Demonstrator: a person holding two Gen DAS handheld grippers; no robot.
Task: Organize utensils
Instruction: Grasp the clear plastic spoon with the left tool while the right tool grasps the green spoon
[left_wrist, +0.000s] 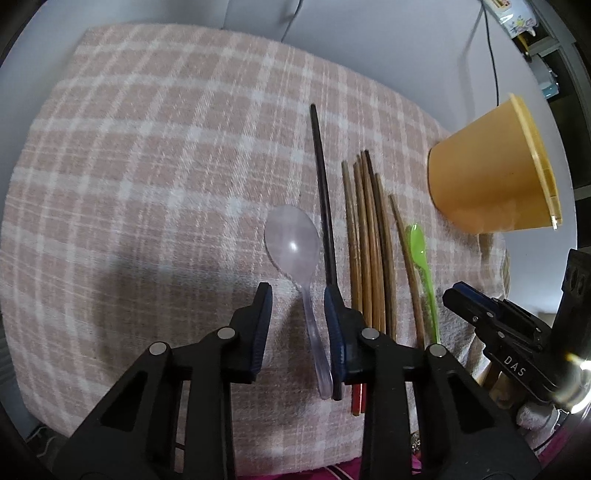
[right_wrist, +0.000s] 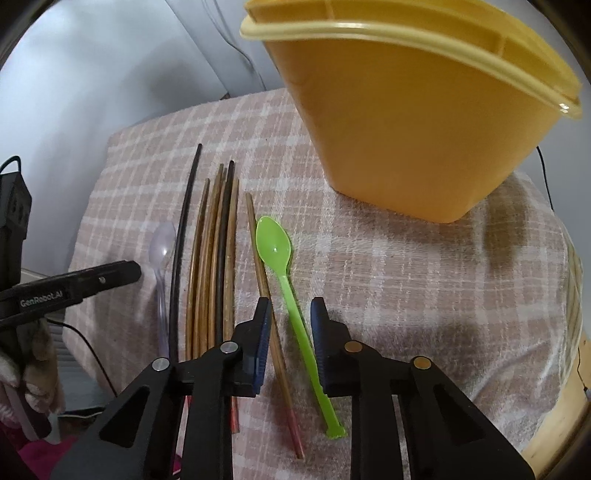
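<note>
Utensils lie side by side on a worktop covered with a pink-and-white plaid cloth (left_wrist: 147, 155), terry-like texture, all with long axes running roughly parallel, away from the cameras, handles near. One clear plastic spoon (left_wrist: 295, 251), bowl at the far end, thin handle toward the camera. Just to its right is one long black chopstick (left_wrist: 325, 206), the longest piece. Next is a tight bundle of wooden chopsticks (left_wrist: 369, 240), about five, brown, one darker, touching each other, some with red near ends; exact count unclear. One more wooden chopstick (right_wrist: 269, 314) lies apart to the right, slightly angled, red tip near. Beside it lies one bright green plastic spoon (right_wrist: 291, 295), bowl far, flat tab at the handle end. One orange plastic cup (right_wrist: 406, 122) with a paler yellow rim stands at the far right of the cloth, tapered, smooth. Left tongs (left_wrist: 298, 325) are parted, straddling the clear spoon's handle, the right pad near the black chopstick, gripping nothing. Right tongs (right_wrist: 290, 343) are parted too, straddling the green spoon's handle and the lone chopstick, not closed on either.
</note>
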